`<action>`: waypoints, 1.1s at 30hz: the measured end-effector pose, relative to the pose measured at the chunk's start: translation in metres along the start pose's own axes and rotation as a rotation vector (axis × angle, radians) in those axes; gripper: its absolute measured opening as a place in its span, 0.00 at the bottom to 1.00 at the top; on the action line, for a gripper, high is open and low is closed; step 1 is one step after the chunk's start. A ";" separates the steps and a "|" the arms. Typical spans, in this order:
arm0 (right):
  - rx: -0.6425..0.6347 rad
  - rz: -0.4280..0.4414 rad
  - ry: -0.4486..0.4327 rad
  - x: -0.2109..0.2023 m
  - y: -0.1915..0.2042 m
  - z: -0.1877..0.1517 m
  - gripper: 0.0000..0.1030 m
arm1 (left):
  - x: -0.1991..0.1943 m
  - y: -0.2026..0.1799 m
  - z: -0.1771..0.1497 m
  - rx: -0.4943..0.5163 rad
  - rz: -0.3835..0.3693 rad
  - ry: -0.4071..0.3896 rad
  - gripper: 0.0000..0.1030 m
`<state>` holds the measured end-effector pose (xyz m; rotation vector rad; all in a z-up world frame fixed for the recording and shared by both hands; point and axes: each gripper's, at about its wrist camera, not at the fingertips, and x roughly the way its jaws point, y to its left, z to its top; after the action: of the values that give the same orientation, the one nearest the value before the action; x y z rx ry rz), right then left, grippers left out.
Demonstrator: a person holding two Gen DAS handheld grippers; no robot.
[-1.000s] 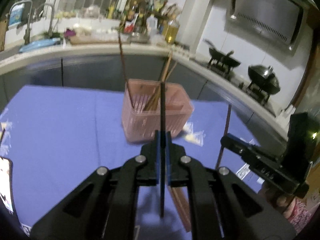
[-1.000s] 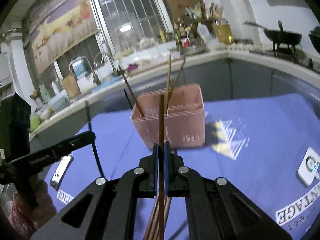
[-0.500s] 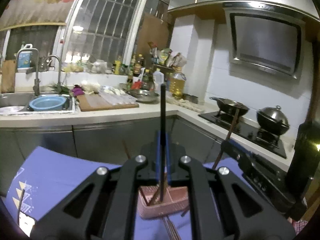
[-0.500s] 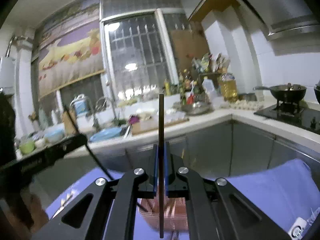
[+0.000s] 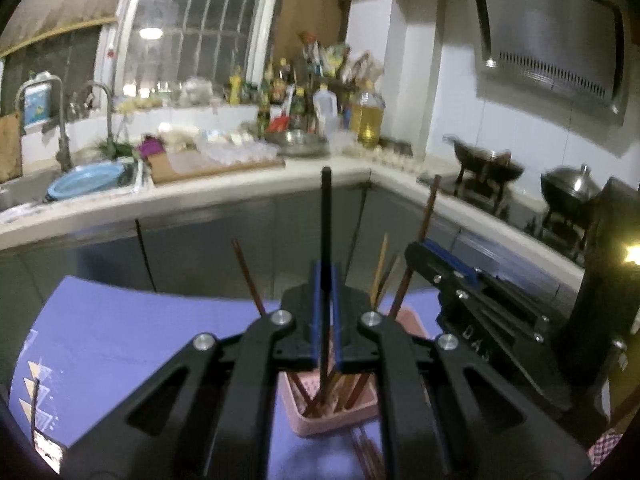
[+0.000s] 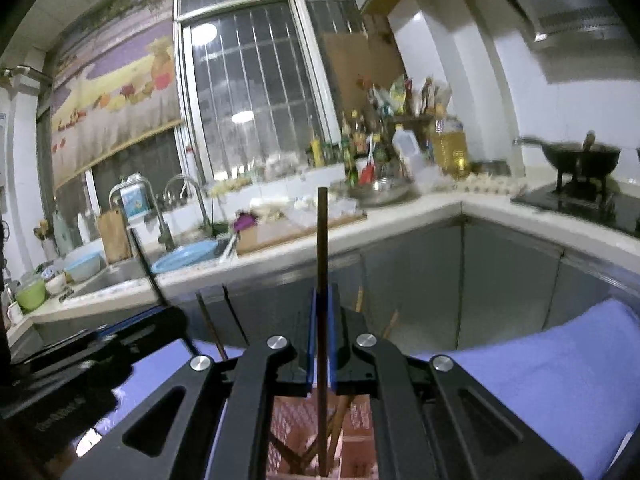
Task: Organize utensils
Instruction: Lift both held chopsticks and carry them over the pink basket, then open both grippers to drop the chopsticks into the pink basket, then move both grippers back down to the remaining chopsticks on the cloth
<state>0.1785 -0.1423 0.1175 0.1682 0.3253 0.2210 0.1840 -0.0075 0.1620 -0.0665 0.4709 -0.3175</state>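
Above the pink slatted plastic holder (image 5: 332,416) on the purple cloth (image 5: 120,340), the left gripper (image 5: 326,316) clamps an upright black chopstick (image 5: 326,220) and the right gripper (image 6: 321,340) a brown chopstick (image 6: 321,240), open air around both.

A pink plastic basket (image 5: 340,420) with a perforated wall holds wooden chopsticks (image 5: 382,268) on a matt blue cloth (image 5: 132,340). Behind, a glossy pale counter (image 5: 248,184) tops brushed-metal cabinet fronts (image 6: 508,280); a steel hood (image 5: 548,36) gleams dully. Both grippers look matt black plastic.
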 end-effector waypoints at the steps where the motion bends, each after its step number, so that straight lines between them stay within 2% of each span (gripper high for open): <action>1: 0.002 0.009 0.025 0.003 0.000 -0.006 0.05 | 0.008 0.000 -0.005 -0.002 -0.001 0.033 0.05; 5: 0.009 0.021 0.151 0.013 0.000 -0.027 0.08 | 0.036 0.003 -0.027 -0.032 -0.005 0.182 0.06; 7: 0.027 0.036 0.161 0.006 0.000 -0.029 0.12 | 0.035 0.007 -0.033 -0.060 0.002 0.205 0.08; 10: 0.055 0.043 0.117 -0.013 0.001 -0.026 0.23 | 0.016 0.010 -0.033 -0.093 0.002 0.167 0.11; 12: 0.066 0.052 0.077 -0.033 0.002 -0.021 0.33 | -0.003 0.009 -0.030 -0.102 0.002 0.123 0.16; 17: 0.091 0.074 0.036 -0.084 0.002 -0.025 0.34 | -0.055 0.002 -0.031 -0.094 -0.013 0.020 0.19; 19: 0.095 0.070 0.058 -0.096 -0.001 -0.036 0.34 | -0.073 0.001 -0.041 -0.087 -0.033 0.003 0.19; 20: 0.095 0.068 0.101 -0.102 -0.004 -0.051 0.34 | -0.080 0.001 -0.050 -0.083 -0.042 0.005 0.19; 23: 0.076 0.039 0.222 -0.111 -0.009 -0.094 0.34 | -0.086 0.002 -0.083 -0.071 -0.056 0.062 0.19; 28: 0.081 0.002 0.442 -0.117 -0.014 -0.170 0.23 | -0.068 0.002 -0.152 -0.065 -0.076 0.253 0.19; 33: 0.024 -0.008 0.537 -0.122 -0.004 -0.204 0.17 | -0.050 -0.008 -0.199 -0.070 -0.126 0.397 0.19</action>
<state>-0.0019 -0.1496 -0.0378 0.1291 0.8627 0.2525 0.0483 0.0023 0.0079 -0.1022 0.8740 -0.4404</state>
